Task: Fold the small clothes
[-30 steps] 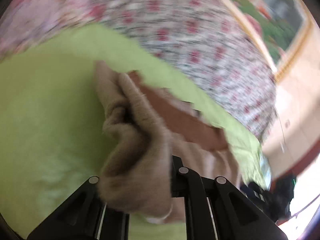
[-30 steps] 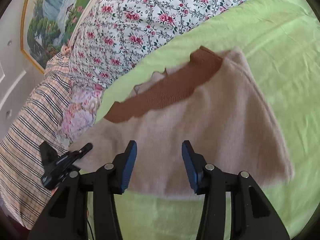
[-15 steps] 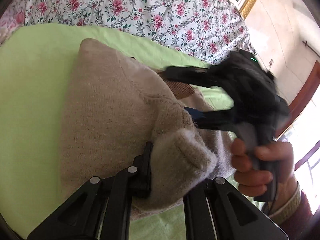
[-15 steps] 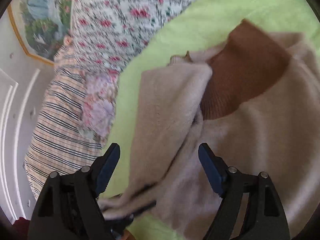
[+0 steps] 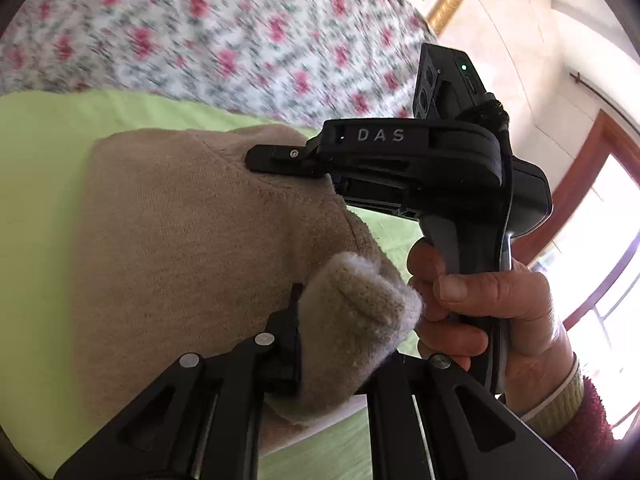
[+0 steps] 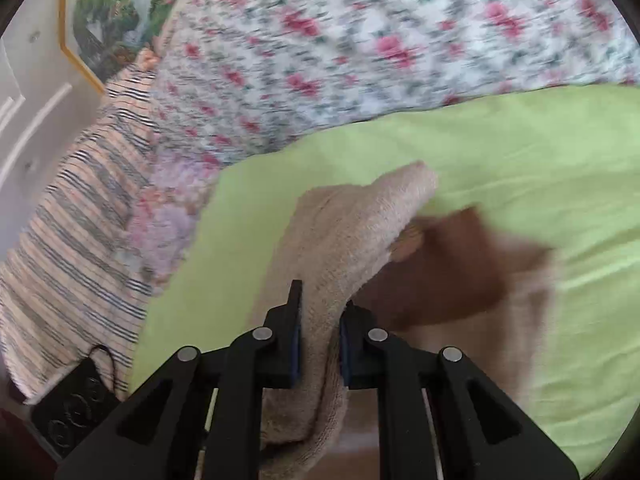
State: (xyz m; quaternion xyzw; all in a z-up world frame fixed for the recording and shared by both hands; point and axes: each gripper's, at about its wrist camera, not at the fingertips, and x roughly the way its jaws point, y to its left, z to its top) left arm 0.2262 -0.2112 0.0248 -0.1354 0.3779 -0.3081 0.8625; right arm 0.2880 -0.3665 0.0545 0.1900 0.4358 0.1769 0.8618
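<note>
A small beige knit sweater (image 5: pixel 180 240) with a brown ribbed band (image 6: pixel 452 268) lies on a light green cloth (image 5: pixel 36 208) on the bed. My left gripper (image 5: pixel 340 344) is shut on a bunched fold of the sweater (image 5: pixel 356 312) at its near edge. My right gripper (image 6: pixel 320 340) is shut on a raised fold of the beige sweater (image 6: pixel 348 236). In the left wrist view the right gripper's body (image 5: pixel 404 160) lies over the sweater's far right edge, held by a hand (image 5: pixel 488 312).
A floral bedspread (image 6: pixel 360 52) covers the bed beyond the green cloth (image 6: pixel 520 160). A striped pillow (image 6: pixel 68 220) lies at the left. A framed picture (image 6: pixel 120 8) hangs on the wall. A window and wooden frame (image 5: pixel 592 208) are at the right.
My right gripper was open above the sweater and is now shut on a fold of it. My left gripper keeps its hold on the bunched fold; the two grippers have come closer together.
</note>
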